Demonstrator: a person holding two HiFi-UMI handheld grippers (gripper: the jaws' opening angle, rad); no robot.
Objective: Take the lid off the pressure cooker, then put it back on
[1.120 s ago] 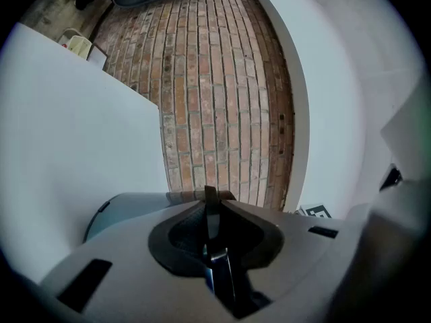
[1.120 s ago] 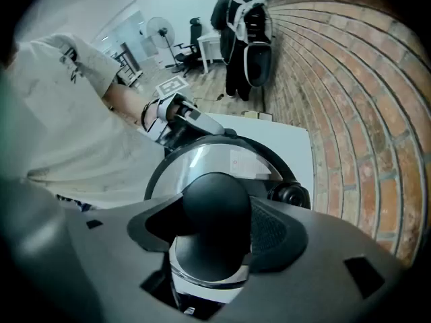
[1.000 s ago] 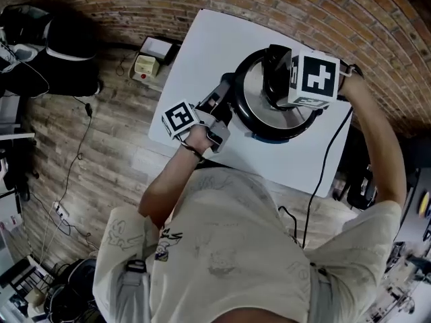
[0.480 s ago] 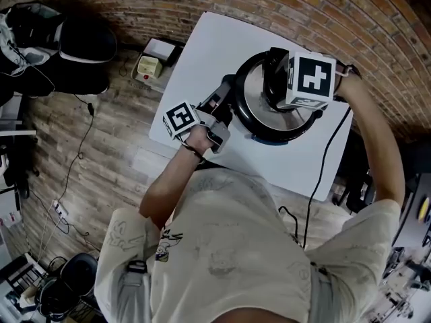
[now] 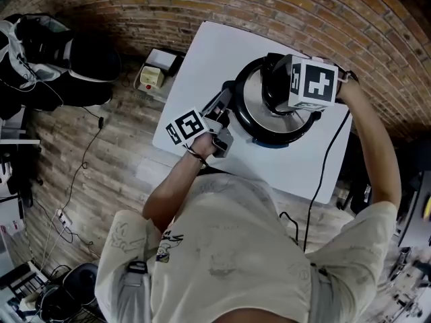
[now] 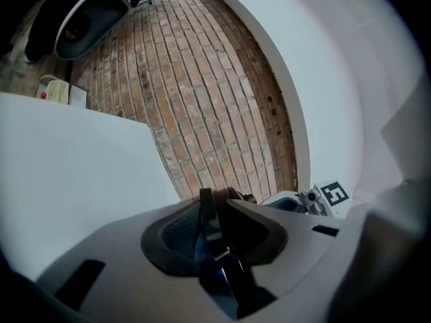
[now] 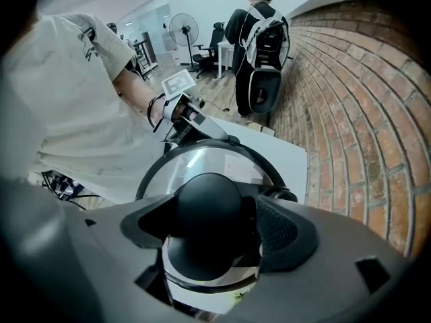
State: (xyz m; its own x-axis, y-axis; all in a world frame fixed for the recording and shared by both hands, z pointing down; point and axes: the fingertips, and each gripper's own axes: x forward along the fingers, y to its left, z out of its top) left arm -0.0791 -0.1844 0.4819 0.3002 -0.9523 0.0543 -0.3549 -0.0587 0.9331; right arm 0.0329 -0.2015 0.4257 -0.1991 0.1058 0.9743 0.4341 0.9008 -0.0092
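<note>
One pressure cooker (image 5: pixel 268 138), one lid (image 5: pixel 252 106), two tools (image 5: pixel 223 103) (image 5: pixel 275 93)

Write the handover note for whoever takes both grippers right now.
Left gripper: jaws opening, the pot's side handle between them, pads just off it.
Right gripper: points down, jaws opening around the lid's knob.
Pot stands on the white table, lid seated on it.
Done: can't tell whether the lid has already been off.
Left: if not, grip handle and knob, lift the lid, set it back.
</note>
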